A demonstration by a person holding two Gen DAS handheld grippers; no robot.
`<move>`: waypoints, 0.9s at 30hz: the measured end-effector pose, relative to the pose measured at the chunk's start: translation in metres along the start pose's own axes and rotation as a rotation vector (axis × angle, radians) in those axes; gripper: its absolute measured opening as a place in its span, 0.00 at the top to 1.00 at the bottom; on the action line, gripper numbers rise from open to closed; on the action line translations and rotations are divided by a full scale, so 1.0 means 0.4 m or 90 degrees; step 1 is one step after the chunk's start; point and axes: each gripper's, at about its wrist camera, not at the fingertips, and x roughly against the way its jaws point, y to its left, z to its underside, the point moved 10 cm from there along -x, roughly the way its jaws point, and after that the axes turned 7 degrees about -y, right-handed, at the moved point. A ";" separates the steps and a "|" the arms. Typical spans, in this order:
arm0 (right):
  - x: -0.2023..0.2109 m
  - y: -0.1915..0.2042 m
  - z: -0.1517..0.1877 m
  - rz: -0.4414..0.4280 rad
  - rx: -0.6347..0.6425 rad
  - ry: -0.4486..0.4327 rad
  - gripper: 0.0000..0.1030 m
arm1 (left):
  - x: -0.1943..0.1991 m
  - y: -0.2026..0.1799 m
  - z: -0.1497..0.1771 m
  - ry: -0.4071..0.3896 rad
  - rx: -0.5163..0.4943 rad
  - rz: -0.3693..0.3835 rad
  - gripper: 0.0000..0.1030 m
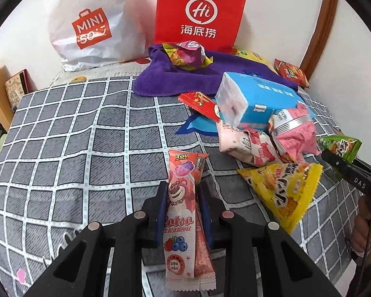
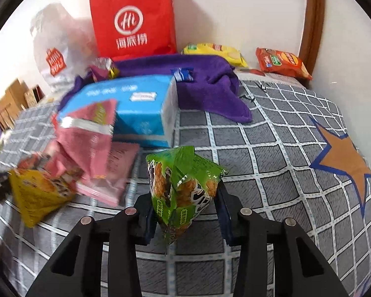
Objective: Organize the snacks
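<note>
Pink lollipop packet (image 1: 183,212) lengthwise along left tool (image 1: 183,198).

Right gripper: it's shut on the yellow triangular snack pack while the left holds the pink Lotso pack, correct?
Not quite. The right gripper is shut on the green snack pack, as the right wrist view shows; the yellow triangular pack lies on the bed. The left gripper does hold the pink Lotso pack.

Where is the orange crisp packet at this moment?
In the right wrist view, the orange crisp packet lies far right against the wall, beside the yellow crisp packet.
</note>
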 end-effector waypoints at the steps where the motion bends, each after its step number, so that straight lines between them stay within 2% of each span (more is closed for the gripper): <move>1: 0.008 0.006 -0.004 -0.003 -0.002 -0.003 0.60 | 0.006 -0.003 -0.001 -0.001 0.000 0.002 0.77; 5: 0.044 0.030 -0.018 -0.014 -0.001 -0.010 0.60 | 0.032 -0.017 -0.008 0.000 0.007 -0.001 0.77; 12: 0.106 0.075 -0.050 -0.057 -0.002 -0.034 0.60 | 0.096 -0.085 -0.036 -0.013 -0.011 0.028 0.77; 19: 0.139 0.117 -0.097 -0.039 0.055 -0.047 0.60 | 0.133 -0.149 -0.084 -0.022 -0.014 0.070 0.77; 27: 0.147 0.147 -0.153 -0.058 0.070 -0.057 0.60 | 0.150 -0.212 -0.165 -0.040 -0.033 0.092 0.77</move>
